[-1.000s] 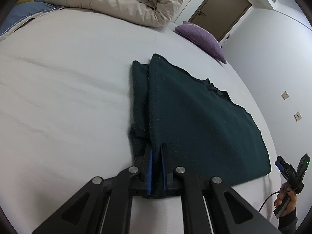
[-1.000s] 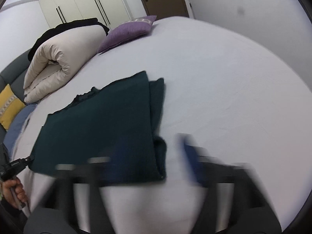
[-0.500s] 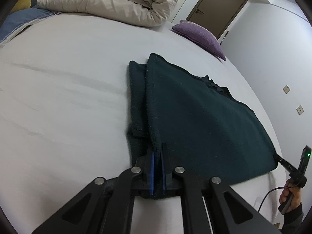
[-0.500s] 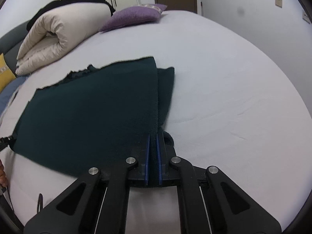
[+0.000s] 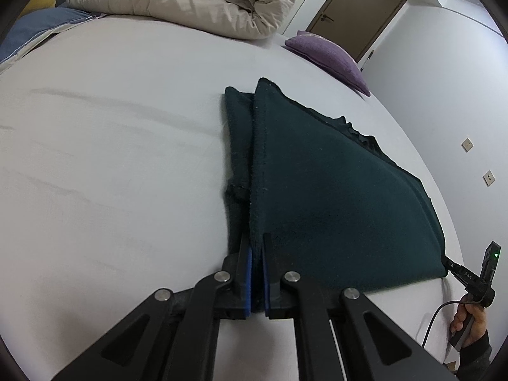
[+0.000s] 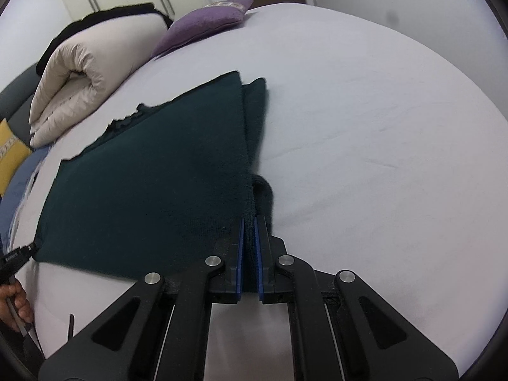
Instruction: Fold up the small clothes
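Observation:
A dark green knit garment point(image 5: 333, 190) lies folded flat on the white bed point(image 5: 111, 174), a narrower folded part showing along its outer edge. My left gripper point(image 5: 256, 247) is shut on the near left corner of the garment, cloth pinched between its blue pads. In the right wrist view the same dark green garment point(image 6: 152, 174) spreads to the left, and my right gripper point(image 6: 250, 225) is shut on its near right corner. Each gripper's tip shows at the far corner in the other view, held by a hand point(image 5: 470, 317).
A rolled beige duvet point(image 5: 190, 3) and a purple pillow point(image 5: 327, 54) lie at the far end of the bed. A yellow cushion point(image 6: 9, 155) and blue fabric point(image 6: 19, 184) sit at the bed's left side. Brown door point(image 5: 355, 6) and walls beyond.
My right gripper went from open and blurred in motion to shut on the garment's corner, then sank a little. The left gripper stayed shut on its corner.

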`<action>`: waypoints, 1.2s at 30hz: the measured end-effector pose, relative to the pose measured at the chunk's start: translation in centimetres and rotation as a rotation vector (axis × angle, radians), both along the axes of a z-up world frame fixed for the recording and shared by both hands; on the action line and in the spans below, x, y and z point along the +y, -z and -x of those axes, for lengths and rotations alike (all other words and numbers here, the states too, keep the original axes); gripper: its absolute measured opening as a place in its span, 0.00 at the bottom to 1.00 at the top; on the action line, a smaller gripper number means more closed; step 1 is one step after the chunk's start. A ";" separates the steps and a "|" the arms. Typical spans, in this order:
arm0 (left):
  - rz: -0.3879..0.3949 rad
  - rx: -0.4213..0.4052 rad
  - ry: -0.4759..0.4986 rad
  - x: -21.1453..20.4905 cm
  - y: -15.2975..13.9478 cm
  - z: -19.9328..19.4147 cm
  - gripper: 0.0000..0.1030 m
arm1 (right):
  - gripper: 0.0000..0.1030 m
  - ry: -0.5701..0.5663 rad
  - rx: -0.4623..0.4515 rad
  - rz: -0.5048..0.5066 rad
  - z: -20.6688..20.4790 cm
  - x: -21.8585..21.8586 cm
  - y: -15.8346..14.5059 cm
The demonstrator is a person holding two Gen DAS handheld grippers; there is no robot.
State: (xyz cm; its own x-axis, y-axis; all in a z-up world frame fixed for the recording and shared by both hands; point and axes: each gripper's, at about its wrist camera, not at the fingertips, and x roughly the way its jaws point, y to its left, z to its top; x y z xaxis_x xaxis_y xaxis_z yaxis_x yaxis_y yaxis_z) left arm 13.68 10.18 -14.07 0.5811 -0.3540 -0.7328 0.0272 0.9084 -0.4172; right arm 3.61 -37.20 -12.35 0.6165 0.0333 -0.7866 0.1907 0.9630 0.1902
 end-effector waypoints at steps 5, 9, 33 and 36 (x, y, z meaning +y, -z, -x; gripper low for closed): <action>0.003 -0.011 0.006 -0.2 -0.1 0.2 0.09 | 0.06 -0.005 0.018 0.009 -0.4 0.1 0.3; 0.007 0.000 -0.002 0.4 -1.0 0.9 0.22 | 0.28 0.032 0.051 0.078 -0.4 0.4 -0.7; -0.187 -0.110 0.135 -10.0 -1.1 -15.5 0.38 | 0.43 -0.099 -0.007 -0.514 -21.3 6.0 3.9; -0.137 -0.105 0.133 -8.8 -1.0 -15.6 0.35 | 0.14 0.012 -0.070 -0.616 -20.3 0.6 5.6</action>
